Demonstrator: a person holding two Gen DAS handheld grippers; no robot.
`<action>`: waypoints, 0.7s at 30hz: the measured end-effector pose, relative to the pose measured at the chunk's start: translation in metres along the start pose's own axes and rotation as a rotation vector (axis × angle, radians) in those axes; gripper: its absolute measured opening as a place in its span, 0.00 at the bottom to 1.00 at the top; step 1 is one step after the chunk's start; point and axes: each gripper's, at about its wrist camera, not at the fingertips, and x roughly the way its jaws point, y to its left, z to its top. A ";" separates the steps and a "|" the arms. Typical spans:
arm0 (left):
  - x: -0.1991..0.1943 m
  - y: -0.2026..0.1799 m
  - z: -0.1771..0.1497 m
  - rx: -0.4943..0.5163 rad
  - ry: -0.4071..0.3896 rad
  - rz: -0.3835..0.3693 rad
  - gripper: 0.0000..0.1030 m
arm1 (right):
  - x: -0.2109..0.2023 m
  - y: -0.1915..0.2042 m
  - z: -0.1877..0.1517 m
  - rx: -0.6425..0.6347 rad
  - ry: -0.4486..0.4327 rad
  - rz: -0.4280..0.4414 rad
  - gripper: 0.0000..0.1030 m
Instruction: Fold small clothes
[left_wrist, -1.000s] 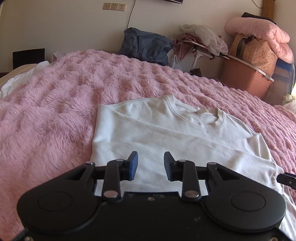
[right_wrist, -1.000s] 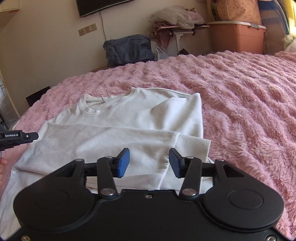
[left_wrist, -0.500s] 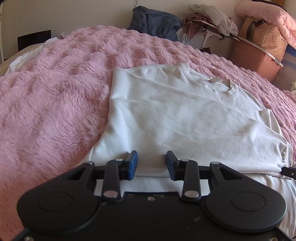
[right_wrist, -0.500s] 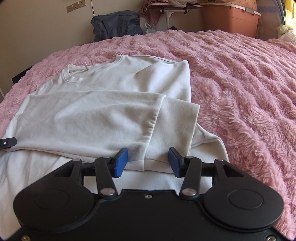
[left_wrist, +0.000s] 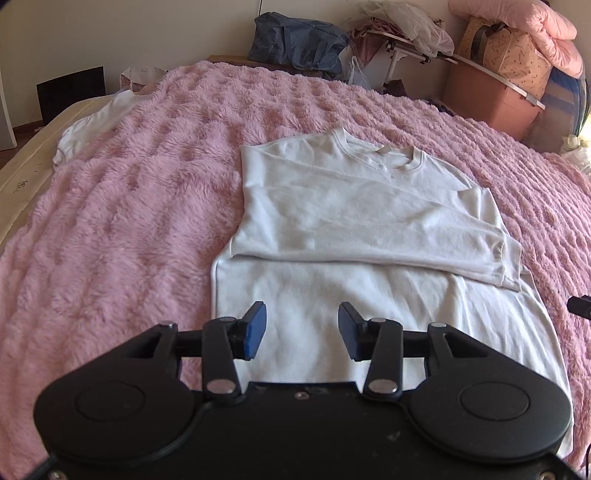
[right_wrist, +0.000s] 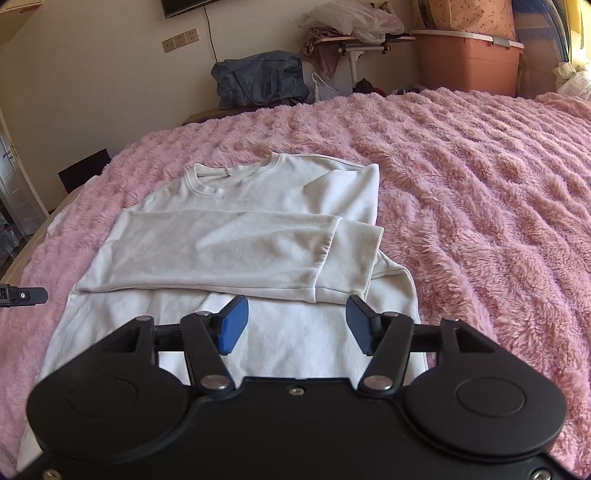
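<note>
A white long-sleeved top (left_wrist: 354, 221) (right_wrist: 236, 236) lies flat on the pink fluffy blanket (left_wrist: 122, 206) (right_wrist: 480, 192), collar at the far end, both sleeves folded across its chest. My left gripper (left_wrist: 302, 330) hovers over the lower left part of the top, its jaws opening with nothing between them. Over the lower right part hangs my right gripper (right_wrist: 295, 322), jaws also opening and empty. Each gripper's tip shows at the edge of the other's view. The hem nearest me is hidden behind the gripper bodies.
A second white garment (left_wrist: 92, 122) lies at the blanket's far left edge. Beyond the bed stand a dark blue bag (left_wrist: 295, 40) (right_wrist: 258, 79), a small table piled with clothes (right_wrist: 351, 33) and a brown storage box (left_wrist: 491, 99) (right_wrist: 465, 61) with bedding on top.
Both grippers have drawn back and up from the folded sleeve edge toward the hem, and their jaws have spread wider. The top now lies further away in both views.
</note>
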 end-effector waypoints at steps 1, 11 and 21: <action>-0.010 -0.001 -0.010 0.010 0.009 0.011 0.45 | -0.013 0.003 -0.004 -0.029 0.001 -0.005 0.60; -0.071 0.004 -0.097 -0.026 0.077 0.087 0.47 | -0.094 0.004 -0.058 -0.143 0.086 -0.016 0.64; -0.077 0.048 -0.153 -0.200 0.211 0.027 0.47 | -0.115 -0.034 -0.107 -0.080 0.204 -0.009 0.59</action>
